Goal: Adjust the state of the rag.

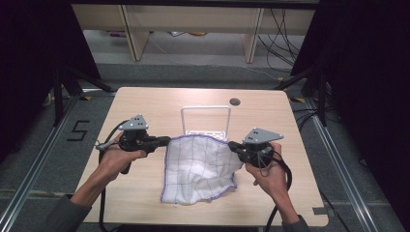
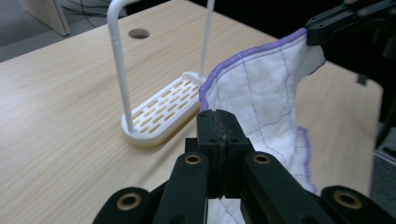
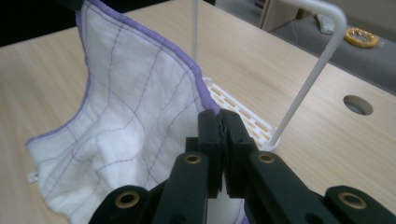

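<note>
Two grippers, one cloth [image 1: 200, 166]: the left gripper [image 1: 164, 140] has its fingers clenched on one top corner, the right gripper [image 1: 233, 145] grips the other, and the cloth's top edge runs between them, left to right. Its lower half sags onto the counter [image 1: 145, 104]. Just behind that stretched edge stands the rack [image 1: 205, 121], its bar running the same way as the edge, about midway between both hands, so a lift over it looks likely. Harder to read: the rack's base sits partly behind the cloth, and the pinched corners vanish inside the fingers.
</note>
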Available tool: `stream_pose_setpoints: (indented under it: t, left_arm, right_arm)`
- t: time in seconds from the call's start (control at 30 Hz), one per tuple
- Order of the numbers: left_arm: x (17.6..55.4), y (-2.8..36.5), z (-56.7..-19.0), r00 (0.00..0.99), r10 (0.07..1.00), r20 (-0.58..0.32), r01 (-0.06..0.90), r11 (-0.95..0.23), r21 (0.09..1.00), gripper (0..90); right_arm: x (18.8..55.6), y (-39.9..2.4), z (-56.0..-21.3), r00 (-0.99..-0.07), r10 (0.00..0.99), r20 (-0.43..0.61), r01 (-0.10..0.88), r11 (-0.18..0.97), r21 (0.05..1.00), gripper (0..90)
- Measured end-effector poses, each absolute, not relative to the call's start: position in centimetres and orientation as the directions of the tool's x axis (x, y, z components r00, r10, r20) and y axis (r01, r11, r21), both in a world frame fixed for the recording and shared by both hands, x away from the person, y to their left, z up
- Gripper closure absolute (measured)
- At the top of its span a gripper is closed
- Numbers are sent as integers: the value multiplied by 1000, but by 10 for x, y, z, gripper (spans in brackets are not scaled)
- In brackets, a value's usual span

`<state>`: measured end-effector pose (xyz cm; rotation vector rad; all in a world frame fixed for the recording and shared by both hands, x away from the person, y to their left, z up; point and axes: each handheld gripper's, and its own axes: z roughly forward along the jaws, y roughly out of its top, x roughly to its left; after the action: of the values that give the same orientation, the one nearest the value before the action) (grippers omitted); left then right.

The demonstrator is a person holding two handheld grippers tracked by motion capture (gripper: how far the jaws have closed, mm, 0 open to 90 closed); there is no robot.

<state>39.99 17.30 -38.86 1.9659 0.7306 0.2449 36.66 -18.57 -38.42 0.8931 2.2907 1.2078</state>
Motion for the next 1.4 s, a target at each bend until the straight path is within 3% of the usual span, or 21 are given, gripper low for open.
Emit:
stream_pose_setpoints:
  t: [0.53, 0.63, 0.7, 0.77, 0.8, 1.0, 1.27, 1.3, 1.4]
  left_arm:
    - [418, 158, -469, 759, 648, -61, 455, -462, 761, 884]
    - [418, 156, -476, 760, 648, -55, 457, -472, 754, 829]
    - [418, 156, -478, 758, 650, -60, 466, -474, 747, 732]
    - [417, 157, -479, 742, 668, -64, 481, -464, 744, 590]
    - [416, 159, -478, 733, 677, -67, 489, -457, 743, 553]
    - [395, 176, -470, 706, 703, -83, 518, -433, 737, 429]
    - [345, 191, -482, 730, 669, -143, 537, -430, 726, 414]
    - [339, 191, -485, 731, 664, -155, 542, -428, 723, 416]
    - [328, 187, -494, 751, 643, -154, 541, -463, 702, 441]
  right_arm:
    - [418, -155, -461, -719, 684, -123, 427, 574, 699, 874]
    - [422, -152, -467, -704, 706, -83, 470, 550, 691, 806]
    - [421, -154, -463, -711, 699, -82, 477, 564, 674, 741]
    - [414, -158, -458, -684, 722, -102, 485, 555, 676, 650]
    - [411, -160, -454, -678, 728, -101, 492, 551, 674, 646]
    - [376, -184, -445, -675, 737, -37, 508, 500, 701, 613]
    - [338, -205, -450, -680, 733, -21, 509, 493, 706, 583]
    - [333, -204, -452, -669, 743, 19, 541, 470, 697, 583]
    - [325, -196, -467, -720, 693, 37, 530, 515, 674, 584]
